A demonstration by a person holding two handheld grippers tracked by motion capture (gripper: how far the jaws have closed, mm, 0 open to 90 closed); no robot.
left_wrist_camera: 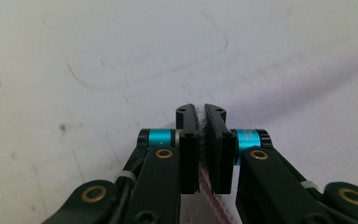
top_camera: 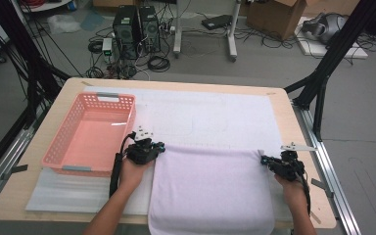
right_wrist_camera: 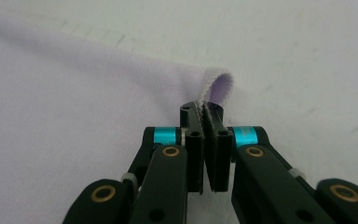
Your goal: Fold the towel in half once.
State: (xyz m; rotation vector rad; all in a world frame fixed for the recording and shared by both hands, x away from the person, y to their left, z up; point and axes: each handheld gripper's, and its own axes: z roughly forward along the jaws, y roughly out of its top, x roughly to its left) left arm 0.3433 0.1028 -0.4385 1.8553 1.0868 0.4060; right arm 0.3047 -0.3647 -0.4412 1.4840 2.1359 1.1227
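Towel (top_camera: 210,188), pale lilac, plain, lies flat on the near middle of the worktop (top_camera: 284,105), its near edge hanging off the front. Far edge is straight, running left to right between my two grippers. I have the left gripper (top_camera: 160,146) on the far left corner; in the left gripper view its fingers (left_wrist_camera: 189,154) are nearly together with the towel hem (left_wrist_camera: 204,184) pinched between them. I have the right gripper (top_camera: 264,159) on the far right corner; the right gripper view shows its fingers (right_wrist_camera: 195,154) clamped on the cloth, and the corner (right_wrist_camera: 219,84) curls up just beyond the tips. White foam mat (top_camera: 215,115) covers the worktop under the towel. Pink plastic basket (top_camera: 66,147) sits on the left, just beside my left gripper, not touching the towel. Floor beyond the far edge has computer towers (top_camera: 137,27), cables (top_camera: 159,62) and a cardboard box (top_camera: 276,14).
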